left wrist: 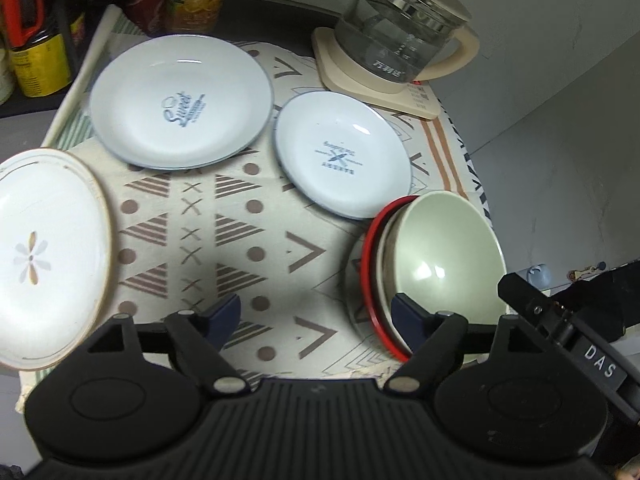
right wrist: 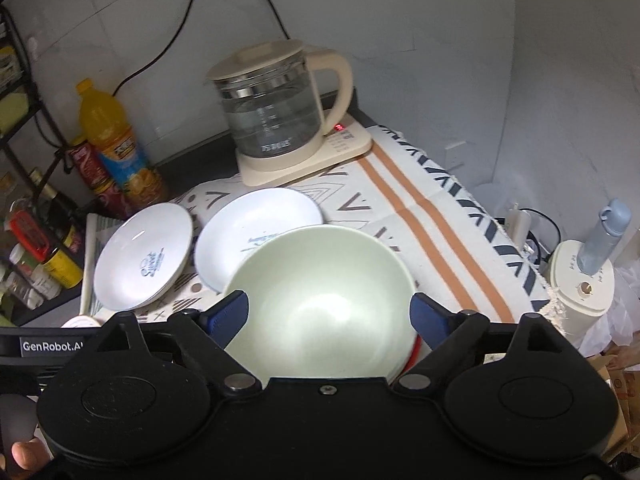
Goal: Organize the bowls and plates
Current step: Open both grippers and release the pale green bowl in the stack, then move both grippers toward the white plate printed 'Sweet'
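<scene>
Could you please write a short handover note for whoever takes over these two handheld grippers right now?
Left gripper: open, holding nothing, above the patterned cloth.
Right gripper: open, above the pale green ceramic bowl, pads clear of it.
Things: the green bowl sits nested in a stack with a red-rimmed bowl outermost, at the cloth's near right. The large white plate with blue lettering and the smaller white plate with a crossed print lie separately beside each other. A white plate with a flower mark lies at the left edge.
Done: bowls stacked.
Left: the three plates still need stacking.
</scene>
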Demonstrator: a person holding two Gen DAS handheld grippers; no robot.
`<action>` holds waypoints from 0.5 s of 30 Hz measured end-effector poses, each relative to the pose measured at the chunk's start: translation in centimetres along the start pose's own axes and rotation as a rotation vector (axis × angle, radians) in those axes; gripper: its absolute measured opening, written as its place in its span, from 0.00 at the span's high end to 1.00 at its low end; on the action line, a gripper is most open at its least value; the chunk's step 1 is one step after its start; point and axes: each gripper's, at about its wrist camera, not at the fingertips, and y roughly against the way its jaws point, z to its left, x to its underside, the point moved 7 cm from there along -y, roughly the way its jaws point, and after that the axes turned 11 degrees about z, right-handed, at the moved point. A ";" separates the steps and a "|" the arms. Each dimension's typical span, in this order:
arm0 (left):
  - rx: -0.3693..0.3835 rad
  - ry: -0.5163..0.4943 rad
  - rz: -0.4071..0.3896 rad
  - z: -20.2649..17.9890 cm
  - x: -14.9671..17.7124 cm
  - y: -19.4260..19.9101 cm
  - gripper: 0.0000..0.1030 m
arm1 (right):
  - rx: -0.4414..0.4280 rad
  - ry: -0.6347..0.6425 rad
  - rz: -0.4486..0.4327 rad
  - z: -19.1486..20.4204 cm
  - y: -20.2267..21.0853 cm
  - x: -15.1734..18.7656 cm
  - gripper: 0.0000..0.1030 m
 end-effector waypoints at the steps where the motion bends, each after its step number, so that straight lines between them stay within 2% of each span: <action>1: -0.003 0.005 -0.003 0.4 0.2 0.1 0.20 | -0.005 0.008 0.002 0.3 0.0 0.1 0.14; 5: -0.013 0.015 -0.016 1.6 0.7 0.8 0.15 | -0.023 0.030 0.004 1.5 0.1 0.2 0.08; 12: -0.035 0.045 -0.032 3.7 1.4 1.5 0.13 | -0.051 0.072 0.020 3.6 -0.2 0.7 0.05; 15: -0.047 0.055 -0.038 4.6 1.8 1.9 0.09 | -0.067 0.096 0.030 4.5 -0.3 1.0 0.03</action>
